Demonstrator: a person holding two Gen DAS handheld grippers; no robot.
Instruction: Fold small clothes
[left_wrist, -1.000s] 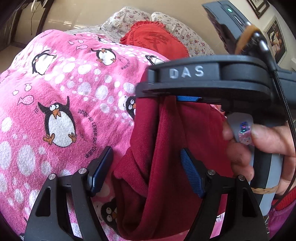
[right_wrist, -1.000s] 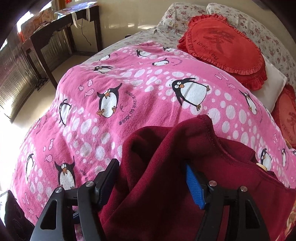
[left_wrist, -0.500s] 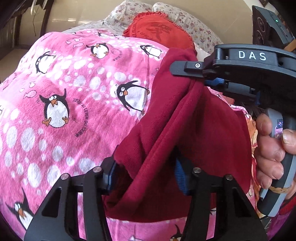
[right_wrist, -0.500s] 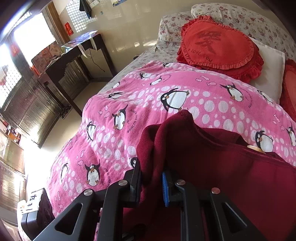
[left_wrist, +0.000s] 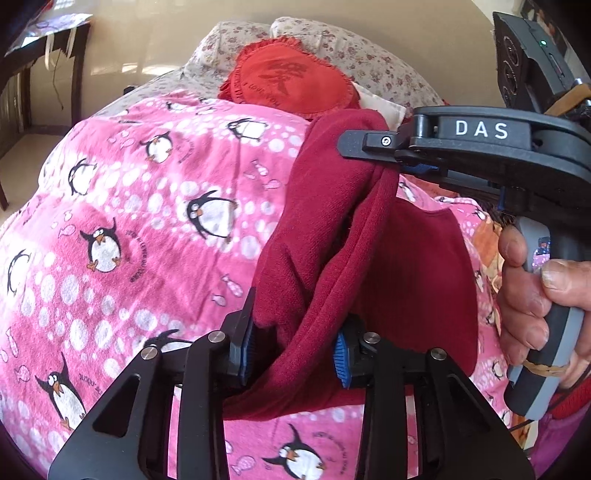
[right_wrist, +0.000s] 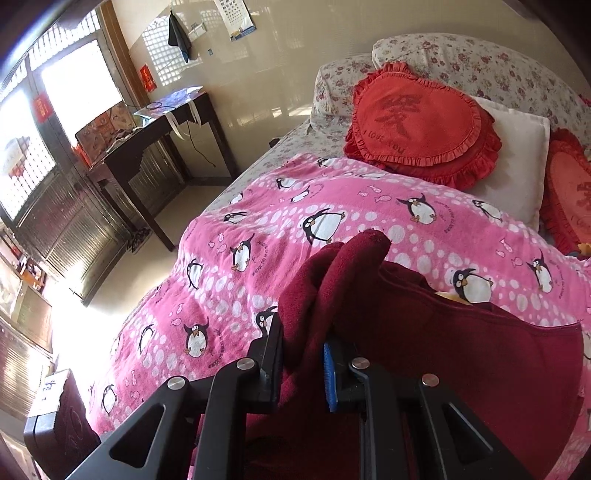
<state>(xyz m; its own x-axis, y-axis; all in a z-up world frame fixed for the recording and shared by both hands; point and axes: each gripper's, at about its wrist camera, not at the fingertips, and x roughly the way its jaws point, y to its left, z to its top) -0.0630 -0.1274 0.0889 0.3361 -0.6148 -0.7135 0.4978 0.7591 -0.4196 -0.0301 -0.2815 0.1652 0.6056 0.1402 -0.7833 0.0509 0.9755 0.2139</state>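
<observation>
I am holding the dark red garment (left_wrist: 317, 258) in both tools. My left gripper (left_wrist: 291, 349) is pinching a thick bunched fold of it between the blue pads (left_wrist: 244, 347), the jaws narrowed onto the cloth. From there the fabric is rising toward one o'clock in the left wrist view, where my right gripper (left_wrist: 384, 155), marked DAS, is biting the upper edge of the same piece; the person's right hand (left_wrist: 535, 295) is wrapping the grey handle at three o'clock.

In the right wrist view I am seeing the right gripper (right_wrist: 303, 365) clamped tight on a narrow ridge of the garment (right_wrist: 461, 354), with a rolled tip of cloth poking up at twelve o'clock from the jaws. The rest of the garment is spreading toward four o'clock, lying on the pink penguin blanket (right_wrist: 258, 236) that is covering the bed.

At one o'clock beyond the blanket a red heart-shaped cushion (right_wrist: 417, 122) is leaning on a white pillow (right_wrist: 517, 155), with floral pillows (right_wrist: 480, 62) behind. At ten o'clock a dark wooden table (right_wrist: 147, 147) is standing against the wall.
</observation>
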